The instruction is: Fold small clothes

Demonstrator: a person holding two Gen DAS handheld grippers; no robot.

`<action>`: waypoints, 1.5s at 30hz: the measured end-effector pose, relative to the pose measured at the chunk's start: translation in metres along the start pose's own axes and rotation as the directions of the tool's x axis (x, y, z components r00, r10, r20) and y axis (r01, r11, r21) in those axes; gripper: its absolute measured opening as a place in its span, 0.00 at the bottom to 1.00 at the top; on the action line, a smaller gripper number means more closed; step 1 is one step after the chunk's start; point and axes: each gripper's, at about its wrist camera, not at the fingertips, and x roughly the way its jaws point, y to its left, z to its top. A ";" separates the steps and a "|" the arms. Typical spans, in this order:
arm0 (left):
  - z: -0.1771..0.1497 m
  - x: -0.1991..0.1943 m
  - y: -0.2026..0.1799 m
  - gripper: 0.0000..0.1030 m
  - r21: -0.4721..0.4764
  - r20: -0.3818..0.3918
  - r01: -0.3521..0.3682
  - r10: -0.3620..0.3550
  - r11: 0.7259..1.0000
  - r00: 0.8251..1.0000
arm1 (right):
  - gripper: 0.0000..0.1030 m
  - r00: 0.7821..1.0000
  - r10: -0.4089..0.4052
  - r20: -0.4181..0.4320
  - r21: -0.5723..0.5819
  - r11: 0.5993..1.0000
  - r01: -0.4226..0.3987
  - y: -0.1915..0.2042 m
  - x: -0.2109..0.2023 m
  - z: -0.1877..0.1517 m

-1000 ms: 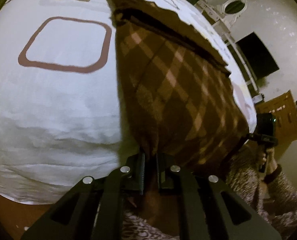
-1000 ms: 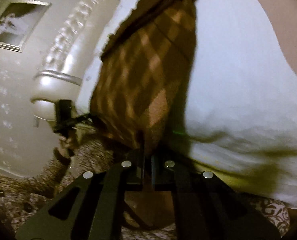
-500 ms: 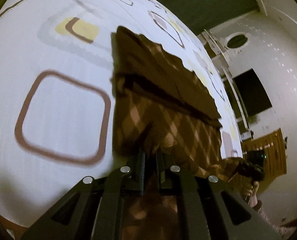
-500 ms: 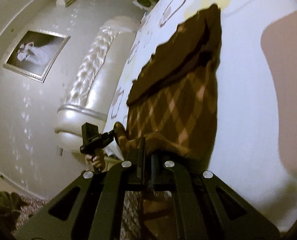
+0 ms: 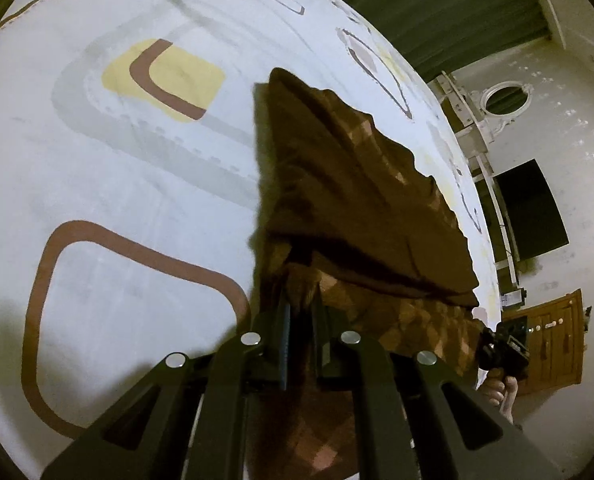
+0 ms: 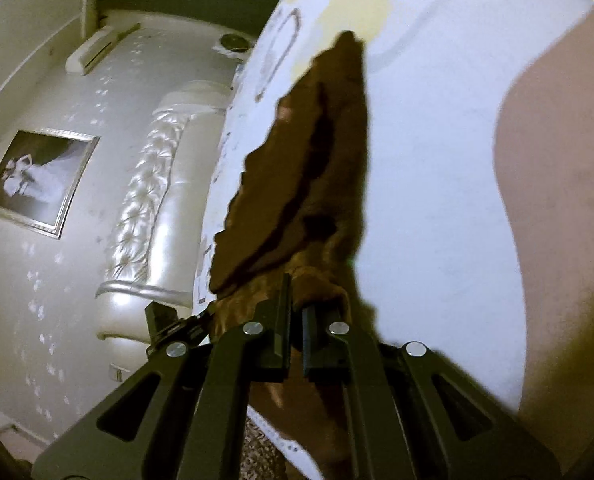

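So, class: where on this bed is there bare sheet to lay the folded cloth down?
Bare bedsheet lies left of the brown checked cloth, around the printed squares. Crowded: the near edge, where left gripper and right gripper pinch it.

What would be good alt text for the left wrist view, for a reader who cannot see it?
The left gripper is shut on the near edge of a brown checked cloth that lies across a white bedsheet with brown and yellow shapes. At the right edge, the right gripper holds the cloth's other corner.
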 end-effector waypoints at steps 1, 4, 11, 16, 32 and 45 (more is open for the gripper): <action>0.000 0.001 0.001 0.08 0.001 -0.002 -0.001 0.001 1.000 1.000 | 0.03 1.000 -0.005 0.000 0.004 1.000 0.005 -0.002 0.001 -0.001; 0.000 0.001 0.001 0.09 0.014 -0.007 0.002 -0.002 1.000 1.000 | 0.04 1.000 -0.015 0.001 0.012 1.000 0.015 -0.005 0.000 -0.005; 0.000 -0.028 0.011 0.32 -0.017 0.054 0.067 -0.066 0.998 0.996 | 0.28 0.999 0.006 0.053 -0.013 1.000 -0.005 0.008 -0.037 -0.007; -0.019 -0.057 0.022 0.43 -0.029 0.061 0.078 -0.076 0.997 0.995 | 0.32 0.999 -0.018 0.039 -0.036 0.999 0.020 0.014 -0.063 -0.021; -0.096 -0.045 0.004 0.51 -0.057 -0.069 0.161 -0.164 0.985 0.984 | 0.37 0.998 -0.013 -0.062 -0.003 1.000 0.012 -0.003 -0.051 -0.061; -0.102 -0.037 0.002 0.20 -0.044 -0.084 0.115 -0.118 0.992 0.989 | 0.21 0.995 -0.048 -0.085 -0.042 0.998 0.044 0.002 -0.042 -0.067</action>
